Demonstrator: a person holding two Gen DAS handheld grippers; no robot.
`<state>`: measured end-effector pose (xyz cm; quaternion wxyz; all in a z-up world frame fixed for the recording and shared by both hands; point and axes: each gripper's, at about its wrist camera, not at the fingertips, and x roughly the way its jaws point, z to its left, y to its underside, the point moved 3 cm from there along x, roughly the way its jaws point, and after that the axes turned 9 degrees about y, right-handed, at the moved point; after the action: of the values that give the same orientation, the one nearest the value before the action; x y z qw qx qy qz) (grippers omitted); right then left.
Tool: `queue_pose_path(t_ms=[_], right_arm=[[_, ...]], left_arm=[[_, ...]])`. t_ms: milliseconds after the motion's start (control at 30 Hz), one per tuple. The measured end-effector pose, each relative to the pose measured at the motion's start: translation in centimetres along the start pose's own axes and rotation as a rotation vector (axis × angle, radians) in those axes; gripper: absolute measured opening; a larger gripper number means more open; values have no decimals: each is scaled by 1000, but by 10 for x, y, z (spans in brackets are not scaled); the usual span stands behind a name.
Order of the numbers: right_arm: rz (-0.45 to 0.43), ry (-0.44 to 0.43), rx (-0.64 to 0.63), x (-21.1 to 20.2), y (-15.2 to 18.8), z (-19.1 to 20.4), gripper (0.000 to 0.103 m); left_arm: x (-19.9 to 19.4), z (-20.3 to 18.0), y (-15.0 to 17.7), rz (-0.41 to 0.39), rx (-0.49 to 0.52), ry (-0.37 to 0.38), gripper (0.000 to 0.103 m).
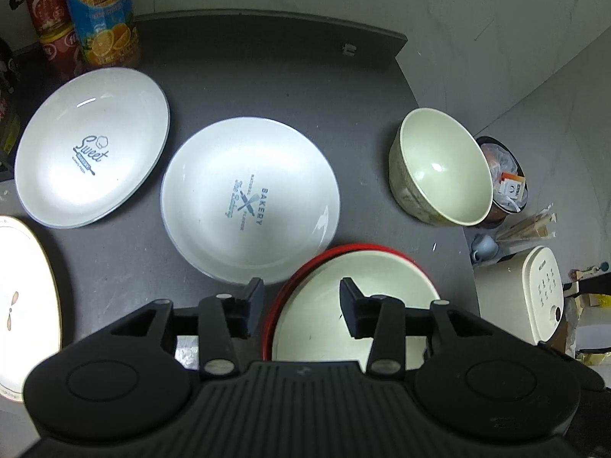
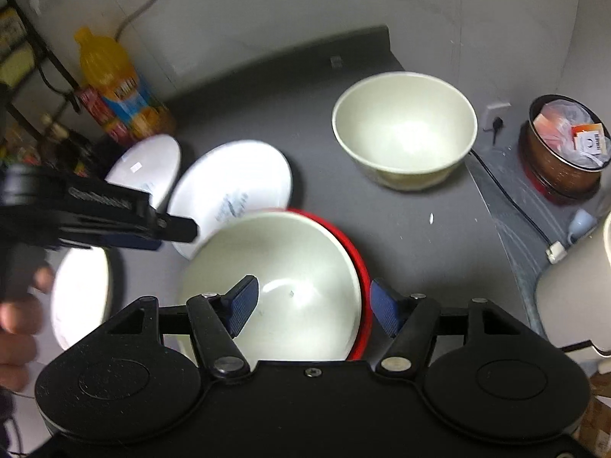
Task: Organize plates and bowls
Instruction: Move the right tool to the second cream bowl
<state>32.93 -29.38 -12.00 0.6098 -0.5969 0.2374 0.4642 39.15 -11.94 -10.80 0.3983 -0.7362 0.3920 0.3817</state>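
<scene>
Left hand-held gripper (image 1: 301,292) is spread, empty, above the near rim of the red-rimmed bowl (image 1: 355,286) at bottom centre; right hand-held gripper (image 2: 313,297) is also spread, straddling that bowl's right rim w/o pinching it. Two white plates (image 1: 250,200) (image 1: 91,147) lie centre and upper left on the dark bench (image 1: 267,84), green bowl (image 1: 443,168) at right, separate. Orange drink bottle (image 1: 103,11) stands top left.

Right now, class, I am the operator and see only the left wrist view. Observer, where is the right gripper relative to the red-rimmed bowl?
Observer: The right gripper is open, straddling the red-rimmed bowl's right rim: one finger inside, one outside.
Operator: Anything plugged in nearby?
Observer: A black plug sits in a white wall socket.
Operator: What holds my gripper?
Observer: A blurred hand grips the left gripper's handle.
</scene>
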Motion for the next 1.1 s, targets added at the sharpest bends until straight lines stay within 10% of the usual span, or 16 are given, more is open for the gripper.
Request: queue_pose_path(t_ms=[1100], right_arm=[[-56, 52, 279, 34, -57, -100, 73]], left_arm=[[57, -59, -57, 30, 31, 63, 51]])
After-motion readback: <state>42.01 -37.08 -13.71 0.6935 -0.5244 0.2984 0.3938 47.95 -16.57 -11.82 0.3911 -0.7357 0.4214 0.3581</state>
